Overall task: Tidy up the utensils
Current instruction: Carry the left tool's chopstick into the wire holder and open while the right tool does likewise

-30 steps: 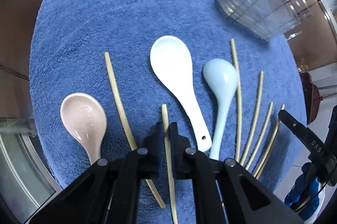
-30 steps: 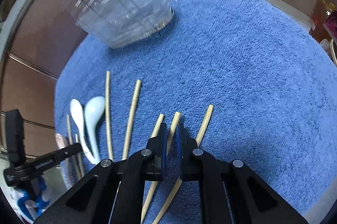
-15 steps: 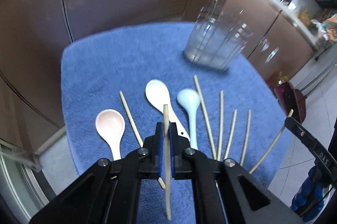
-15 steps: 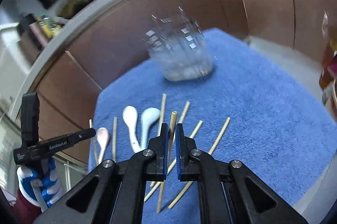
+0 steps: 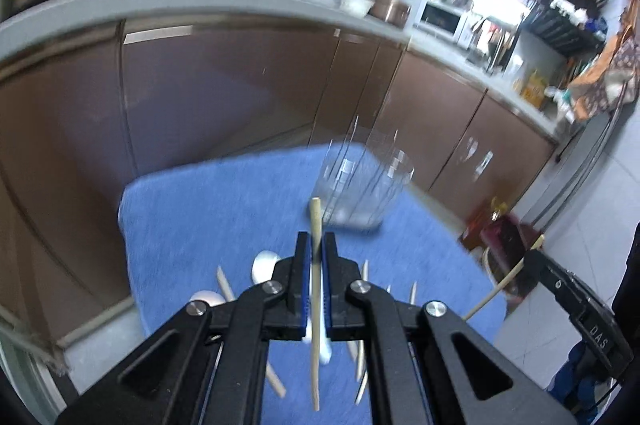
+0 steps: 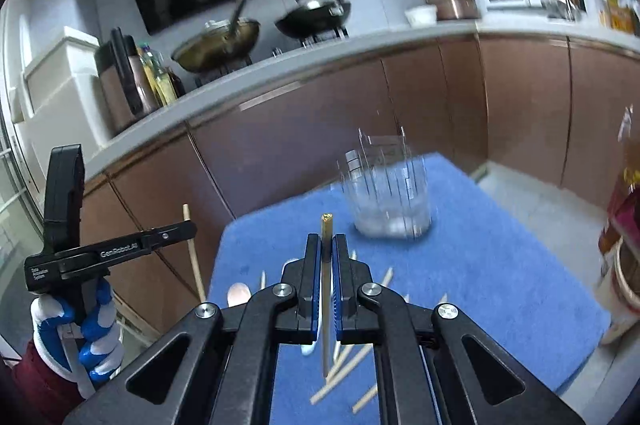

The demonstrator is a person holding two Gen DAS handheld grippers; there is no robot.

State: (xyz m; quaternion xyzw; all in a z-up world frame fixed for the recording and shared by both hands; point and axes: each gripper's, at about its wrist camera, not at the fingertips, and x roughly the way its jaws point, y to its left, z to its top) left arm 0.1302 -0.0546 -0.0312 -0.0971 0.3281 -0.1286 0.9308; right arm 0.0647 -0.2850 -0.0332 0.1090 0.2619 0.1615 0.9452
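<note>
Across the lower half of both wrist views spread the blue towel (image 5: 192, 209), the largest thing in the work area, with brown cabinet fronts (image 5: 224, 85) behind it in the upper half. Near frame centre stood the clear holder (image 5: 362, 185), blurred, upright at the towel's far edge; it looked empty, though the blur made that uncertain. At bottom centre of the left view, the left gripper (image 5: 316, 257) had its jaws pinched narrowly on one chopstick (image 5: 315, 305), raised clear of the towel, its tip reaching toward the holder. At bottom centre of the right view, the right gripper (image 6: 326, 257) likewise clamped narrowly on a second chopstick (image 6: 326, 325), also lifted and pointing at the holder. Beneath the grippers, partly hidden, lay loose chopsticks (image 6: 352, 357) and the spoons (image 5: 264, 261) on the towel. Judging by this, the sorting was at an early stage: two sticks were in hand but not delivered, and every spoon and remaining stick awaited placing.
</note>
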